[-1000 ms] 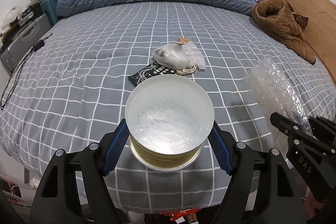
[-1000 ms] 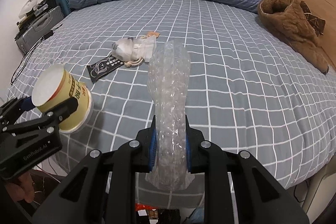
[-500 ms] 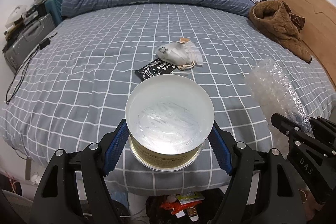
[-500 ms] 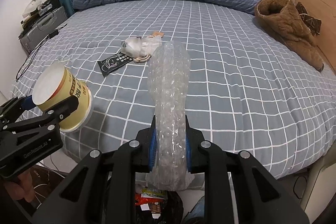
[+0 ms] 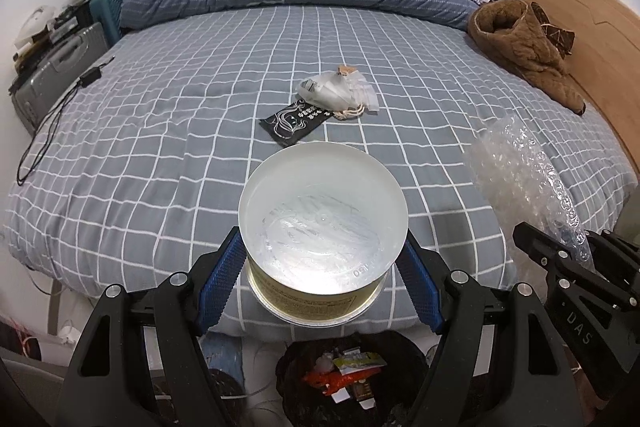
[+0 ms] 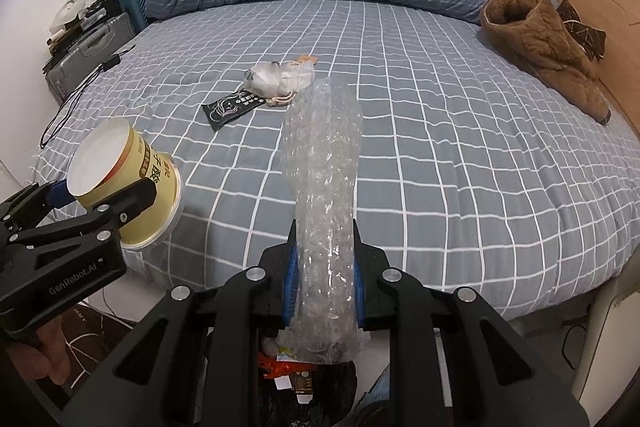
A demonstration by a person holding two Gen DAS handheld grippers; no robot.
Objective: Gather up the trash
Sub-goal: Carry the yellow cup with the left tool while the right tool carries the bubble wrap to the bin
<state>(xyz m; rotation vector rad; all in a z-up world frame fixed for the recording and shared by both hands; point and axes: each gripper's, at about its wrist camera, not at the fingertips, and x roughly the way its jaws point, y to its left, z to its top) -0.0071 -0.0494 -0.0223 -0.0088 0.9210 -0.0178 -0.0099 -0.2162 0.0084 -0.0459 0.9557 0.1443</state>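
My left gripper [image 5: 322, 279] is clamped on a yellow paper cup [image 5: 322, 227], blue pads pressing both sides, its white base facing the camera. My right gripper [image 6: 325, 283] is closed around a roll of bubble wrap [image 6: 324, 187] that sticks forward between the fingers. Both are held over a black-lined trash bin [image 5: 352, 375] holding wrappers, just off the edge of the bed [image 5: 160, 147]. On the bed lie a black packet [image 5: 294, 118] and, touching it, a white pouch [image 5: 334, 93].
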